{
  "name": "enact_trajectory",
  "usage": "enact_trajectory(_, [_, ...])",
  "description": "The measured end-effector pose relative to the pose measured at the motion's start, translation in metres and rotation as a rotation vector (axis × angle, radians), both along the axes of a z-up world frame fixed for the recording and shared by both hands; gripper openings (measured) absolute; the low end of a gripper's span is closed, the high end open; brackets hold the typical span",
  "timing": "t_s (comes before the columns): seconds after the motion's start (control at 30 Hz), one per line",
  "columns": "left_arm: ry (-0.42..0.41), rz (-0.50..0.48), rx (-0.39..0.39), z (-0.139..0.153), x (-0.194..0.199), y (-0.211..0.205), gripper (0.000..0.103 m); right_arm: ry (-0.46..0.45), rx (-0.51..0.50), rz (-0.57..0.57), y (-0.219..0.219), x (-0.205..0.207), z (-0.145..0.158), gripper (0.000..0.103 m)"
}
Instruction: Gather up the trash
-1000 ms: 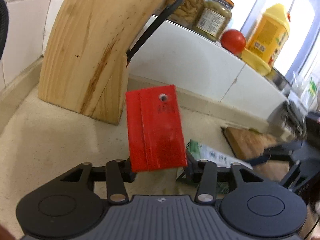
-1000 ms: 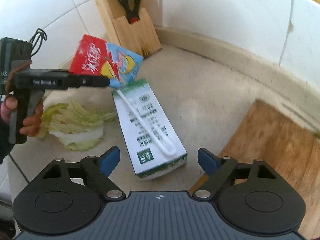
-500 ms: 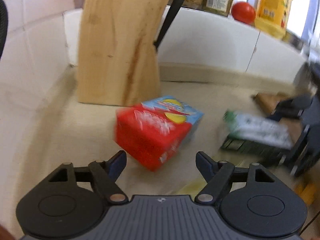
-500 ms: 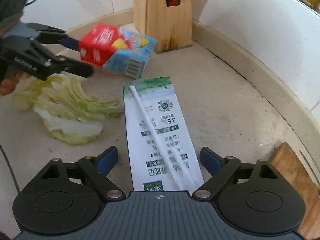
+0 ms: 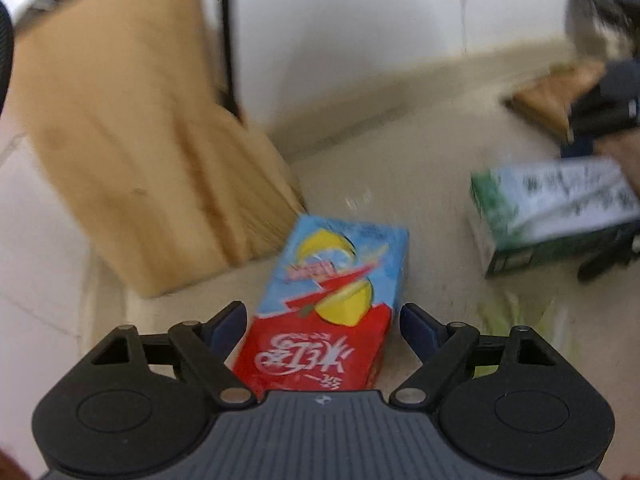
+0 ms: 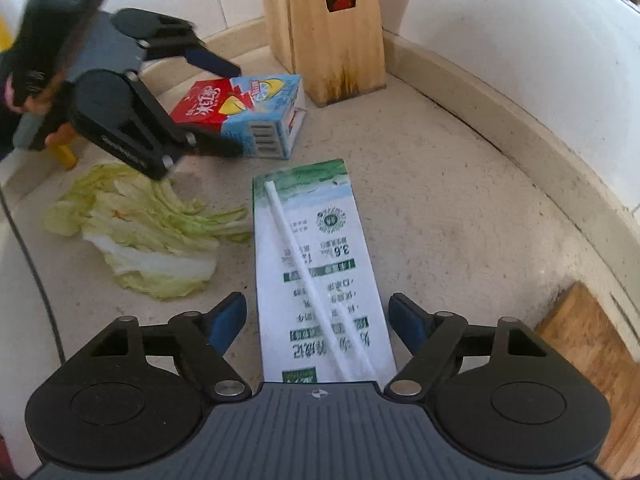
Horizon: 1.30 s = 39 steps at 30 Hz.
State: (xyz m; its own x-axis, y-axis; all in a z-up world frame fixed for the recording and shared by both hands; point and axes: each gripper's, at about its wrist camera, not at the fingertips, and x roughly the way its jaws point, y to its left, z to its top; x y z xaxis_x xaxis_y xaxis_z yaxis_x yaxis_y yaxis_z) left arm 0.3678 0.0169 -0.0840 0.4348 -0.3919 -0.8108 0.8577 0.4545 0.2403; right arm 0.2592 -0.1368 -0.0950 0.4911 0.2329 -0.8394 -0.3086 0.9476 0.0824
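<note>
On the speckled beige counter [image 6: 460,184], the red-and-blue drink carton [image 5: 332,304], clamped aloft a second ago, is now lying released near the back edge between the left gripper's [image 5: 322,320] parted jaws; the right gripper [image 6: 318,316] is straddling, jaws apart, the green-and-white milk carton [image 6: 320,264].

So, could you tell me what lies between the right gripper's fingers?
The green-and-white milk carton, flat on the counter, a white straw on top; right wrist view.

Bright, even daylight fills both fisheye views, edges bowed and corners dark; the left wrist view smears with motion blur, the right stays mostly sharp.
</note>
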Motion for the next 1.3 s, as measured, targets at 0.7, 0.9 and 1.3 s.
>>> enact_trajectory(0.7, [0.17,0.255,-0.142,-0.005,-0.008,0.017,0.086,-0.003,0.042,-0.156,-0.008,-0.002,0.0,0.088])
enact_trajectory(0.9, [0.172,0.271,-0.198,-0.006,-0.013,0.014,0.065,-0.063,-0.011,-0.15,0.0,-0.01,0.0,0.068])
enact_trajectory(1.3, [0.145,0.256,-0.293,0.048,-0.053,0.001,0.064,-0.12,0.138,-0.206,-0.004,-0.039,0.039,0.061])
